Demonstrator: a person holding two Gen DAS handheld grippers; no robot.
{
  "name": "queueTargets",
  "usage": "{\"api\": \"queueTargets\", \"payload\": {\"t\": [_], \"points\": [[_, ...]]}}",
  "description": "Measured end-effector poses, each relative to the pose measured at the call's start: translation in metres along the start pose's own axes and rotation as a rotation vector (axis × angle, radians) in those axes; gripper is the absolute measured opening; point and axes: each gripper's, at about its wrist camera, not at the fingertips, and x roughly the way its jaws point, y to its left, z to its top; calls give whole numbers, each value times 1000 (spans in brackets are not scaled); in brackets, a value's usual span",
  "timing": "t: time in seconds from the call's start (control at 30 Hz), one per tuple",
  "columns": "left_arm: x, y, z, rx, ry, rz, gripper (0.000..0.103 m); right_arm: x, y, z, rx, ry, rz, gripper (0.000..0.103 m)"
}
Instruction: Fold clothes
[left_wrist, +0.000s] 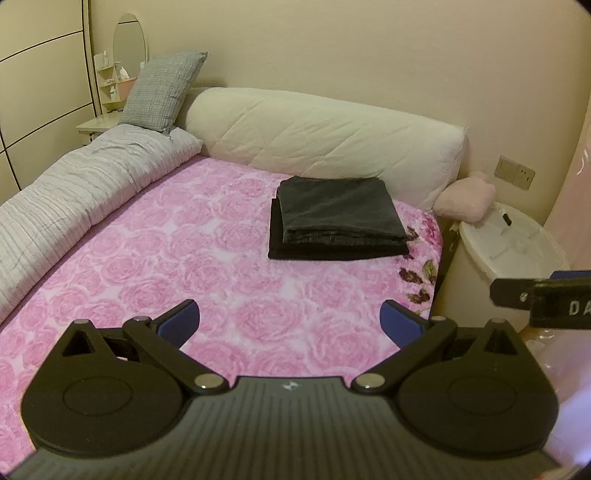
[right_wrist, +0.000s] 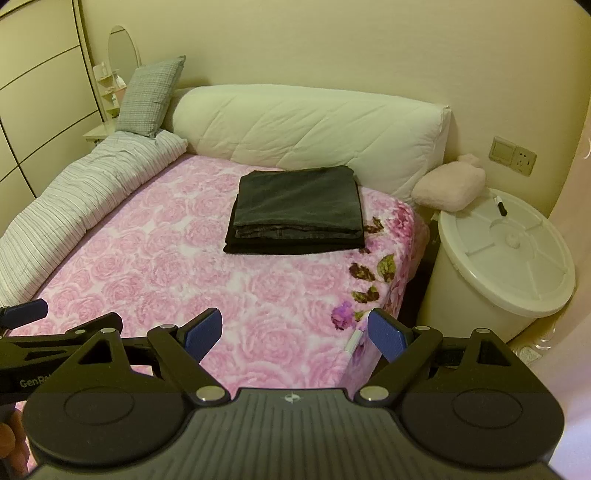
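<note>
Apparently done: 2 folded dark fabric garments (right_wrist: 297, 210) stacked at 12 o'clock; left gripper (left_wrist: 290, 317) and right gripper (right_wrist: 295, 330) wide open, empty.

Grey cushion (right_wrist: 149, 98), white bolster (right_wrist: 306, 125), lidded white bin (right_wrist: 495, 266) beside bed

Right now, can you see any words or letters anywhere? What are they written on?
"DA": white letters, cut off by the picture's edge, on the right gripper.
"Gen Ro": cut off, on the left gripper.
Bottles on the shelf: too small to read.
Nothing else carries words.
</note>
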Motion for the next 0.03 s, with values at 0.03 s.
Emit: {"api": "queueTargets", "payload": {"t": [0.03], "points": [[0,0,0,-2,-4,-3,103,1,0,0,-2,2,0,88]]}}
